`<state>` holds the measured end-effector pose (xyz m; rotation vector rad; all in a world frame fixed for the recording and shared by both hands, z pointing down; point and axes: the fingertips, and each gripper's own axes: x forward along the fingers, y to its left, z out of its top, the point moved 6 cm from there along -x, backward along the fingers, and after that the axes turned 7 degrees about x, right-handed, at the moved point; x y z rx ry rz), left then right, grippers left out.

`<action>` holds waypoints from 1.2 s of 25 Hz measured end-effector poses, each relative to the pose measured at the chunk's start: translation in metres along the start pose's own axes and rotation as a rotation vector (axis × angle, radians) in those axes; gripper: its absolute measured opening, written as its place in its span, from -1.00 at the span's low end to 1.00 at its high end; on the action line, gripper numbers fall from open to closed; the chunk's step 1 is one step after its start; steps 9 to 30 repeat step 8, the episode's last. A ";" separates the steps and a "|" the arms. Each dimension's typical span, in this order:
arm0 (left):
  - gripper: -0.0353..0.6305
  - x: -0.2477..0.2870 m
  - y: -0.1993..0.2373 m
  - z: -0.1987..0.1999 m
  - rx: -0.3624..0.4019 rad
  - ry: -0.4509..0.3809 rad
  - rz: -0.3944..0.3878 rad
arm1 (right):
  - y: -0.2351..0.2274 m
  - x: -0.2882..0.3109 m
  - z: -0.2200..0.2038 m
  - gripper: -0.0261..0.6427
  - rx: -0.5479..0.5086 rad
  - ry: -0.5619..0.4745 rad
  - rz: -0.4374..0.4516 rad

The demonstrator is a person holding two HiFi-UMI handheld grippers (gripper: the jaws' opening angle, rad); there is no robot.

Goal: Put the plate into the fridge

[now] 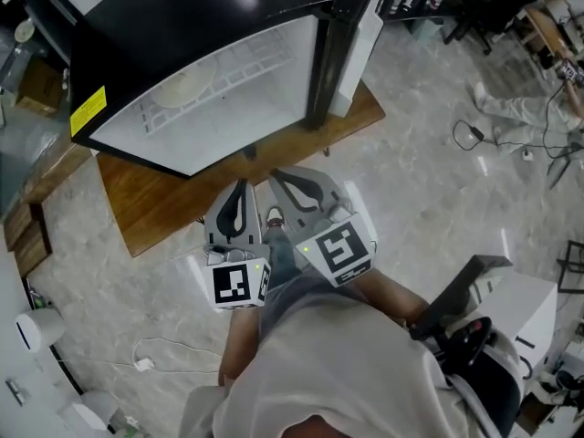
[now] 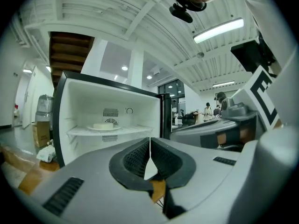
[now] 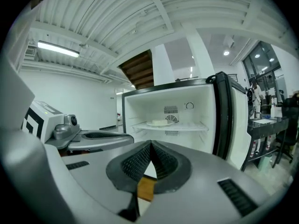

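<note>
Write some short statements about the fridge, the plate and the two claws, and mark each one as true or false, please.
1. The fridge stands with its door open. True.
2. The left claw holds the plate. False: the left claw is shut on nothing, and the plate lies on the shelf inside the fridge.
3. The right claw is shut and empty. True.
4. The fridge stands directly on the floor. False: it stands on a wooden surface, which is seen in the head view.
</note>
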<state>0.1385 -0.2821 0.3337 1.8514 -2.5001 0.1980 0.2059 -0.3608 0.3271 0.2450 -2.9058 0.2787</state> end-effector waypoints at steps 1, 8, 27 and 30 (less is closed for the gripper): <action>-0.82 -0.009 -0.011 0.000 -0.002 0.004 -0.004 | 0.004 -0.013 -0.002 -0.87 -0.007 -0.003 0.003; -0.82 -0.071 -0.065 -0.012 -0.063 0.065 -0.007 | 0.028 -0.089 -0.045 -0.87 0.008 0.071 0.028; -0.82 -0.071 -0.065 -0.012 -0.063 0.065 -0.007 | 0.028 -0.089 -0.045 -0.87 0.008 0.071 0.028; -0.82 -0.071 -0.065 -0.012 -0.063 0.065 -0.007 | 0.028 -0.089 -0.045 -0.87 0.008 0.071 0.028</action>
